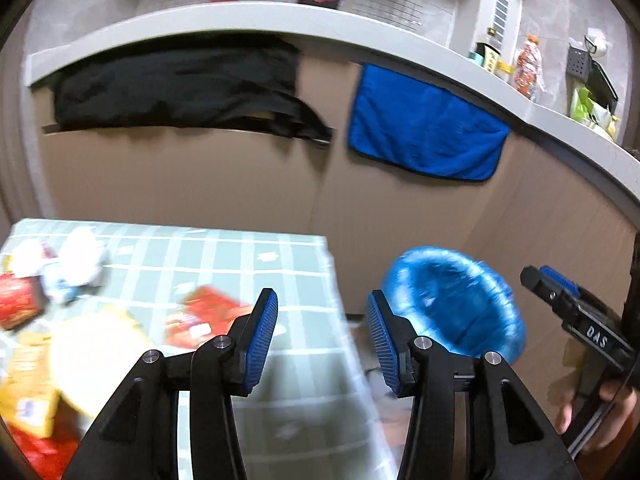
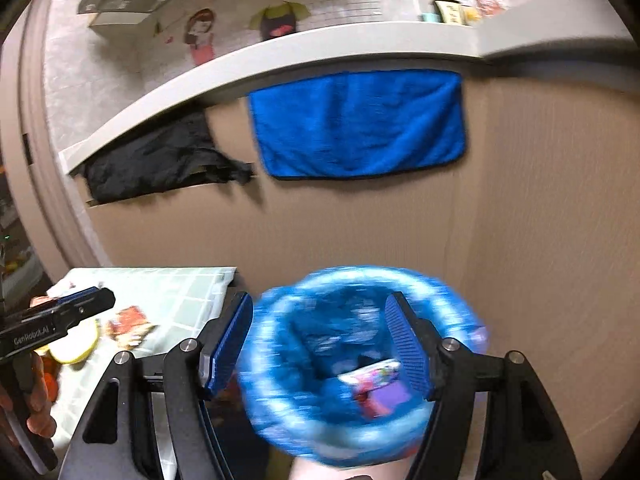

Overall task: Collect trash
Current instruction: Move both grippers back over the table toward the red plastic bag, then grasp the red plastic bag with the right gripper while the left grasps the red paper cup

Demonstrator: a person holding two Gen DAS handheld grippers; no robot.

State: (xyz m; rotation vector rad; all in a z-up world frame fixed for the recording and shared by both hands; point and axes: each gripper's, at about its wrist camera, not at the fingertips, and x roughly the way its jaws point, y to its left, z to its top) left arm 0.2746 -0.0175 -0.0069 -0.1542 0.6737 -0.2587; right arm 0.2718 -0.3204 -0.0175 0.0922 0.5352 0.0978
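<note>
In the left wrist view, we take the bin (image 1: 456, 304), lined with a blue bag, as our landmark. It stands on the floor just right of the table (image 1: 248, 252) and below a blue towel (image 1: 424, 128) hanging on the cabinet front. Our left gripper (image 1: 322, 340) has its jaws spread with nothing between them, and it looks across the table corner, to the left of the bin. The remaining trash lies on the table well left of the bin: a red wrapper (image 1: 208, 316) nearest, a pale round lid or plate (image 1: 96, 364) beyond it, a yellow packet (image 1: 28, 380), a red box (image 1: 18, 304) and crumpled white paper (image 1: 80, 264). The picture is smeared, so finer labels escape us. The right gripper (image 1: 548, 280) shows at the far right, beside the bin.

In the right wrist view, our right gripper (image 2: 320, 344) sits directly over the bin (image 2: 360, 360), jaws apart and empty. A colourful wrapper (image 2: 372, 384) lies inside the liner, so at least one piece appears collected. The left gripper (image 2: 80, 304) is over the table (image 2: 172, 284), left of the bin.

We judge the step in hand to be reaching for the next piece. To do it well, we should bring the left jaws over the red wrapper, the piece closest to the bin, come down so both pads straddle an edge, and close firmly before lifting, since thin foil can slip.
</note>
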